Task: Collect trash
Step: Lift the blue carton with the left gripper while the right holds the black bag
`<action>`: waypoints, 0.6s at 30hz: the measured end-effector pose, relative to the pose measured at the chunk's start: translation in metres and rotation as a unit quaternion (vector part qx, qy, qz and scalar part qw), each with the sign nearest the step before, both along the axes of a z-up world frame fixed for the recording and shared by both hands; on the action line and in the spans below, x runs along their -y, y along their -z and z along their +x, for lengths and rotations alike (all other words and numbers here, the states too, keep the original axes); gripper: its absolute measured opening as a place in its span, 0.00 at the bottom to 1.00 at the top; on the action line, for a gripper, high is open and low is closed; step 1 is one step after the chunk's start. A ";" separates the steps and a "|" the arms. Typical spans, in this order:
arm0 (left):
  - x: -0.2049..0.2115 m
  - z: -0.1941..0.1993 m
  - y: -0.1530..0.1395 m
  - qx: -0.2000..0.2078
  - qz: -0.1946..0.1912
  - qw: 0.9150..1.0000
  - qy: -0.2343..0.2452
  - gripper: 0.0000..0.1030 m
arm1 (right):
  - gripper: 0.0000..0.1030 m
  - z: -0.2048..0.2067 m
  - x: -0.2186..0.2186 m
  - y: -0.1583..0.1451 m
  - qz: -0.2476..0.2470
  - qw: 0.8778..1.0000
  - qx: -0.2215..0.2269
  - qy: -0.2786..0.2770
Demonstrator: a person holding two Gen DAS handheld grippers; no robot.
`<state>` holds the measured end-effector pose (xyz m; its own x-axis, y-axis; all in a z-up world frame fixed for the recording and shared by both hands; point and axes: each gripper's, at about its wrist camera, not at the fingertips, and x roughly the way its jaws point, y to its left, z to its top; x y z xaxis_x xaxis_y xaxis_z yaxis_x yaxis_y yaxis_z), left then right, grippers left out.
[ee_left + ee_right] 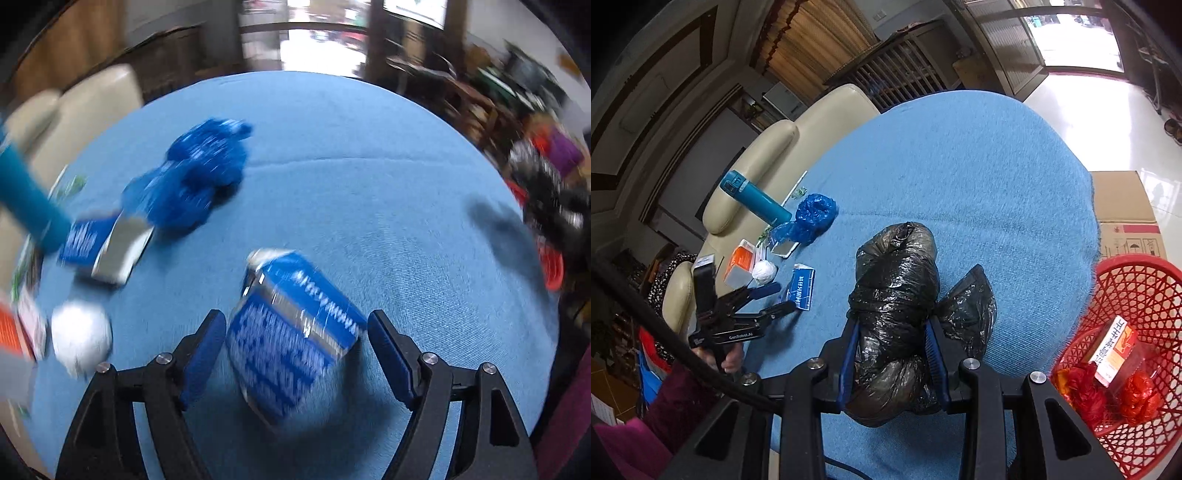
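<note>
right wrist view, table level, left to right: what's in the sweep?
Left gripper → blue carton → black trash bag, clamped in the right gripper → red basket off the table's right edge.

The left gripper (pixel 775 295) is held by a hand (pixel 729 360) in a dark red sleeve (pixel 679 398) at the counter's left edge, pointed steeply down, its jaws parted and pressed on nothing. The right gripper (pixel 892 354) is angled downward over the counter's near edge, its jaws clamped on a bundle of black bag (pixel 894 295), both blue pads (pixel 934 350) pressed into the plastic.
</note>
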<state>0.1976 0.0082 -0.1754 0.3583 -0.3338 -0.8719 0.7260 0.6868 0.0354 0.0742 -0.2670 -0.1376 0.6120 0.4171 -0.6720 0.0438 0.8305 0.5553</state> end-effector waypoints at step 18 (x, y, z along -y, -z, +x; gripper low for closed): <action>0.009 0.006 0.013 -0.009 -0.005 0.999 0.031 0.81 | 0.36 -0.017 -0.004 -0.004 0.008 1.000 0.002 0.003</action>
<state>0.2040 -0.0004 -0.1886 0.3219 -0.3634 -0.8743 0.7674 0.6410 0.0161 0.0573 -0.2626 -0.1333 0.6175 0.4238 -0.6626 0.0470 0.8210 0.5690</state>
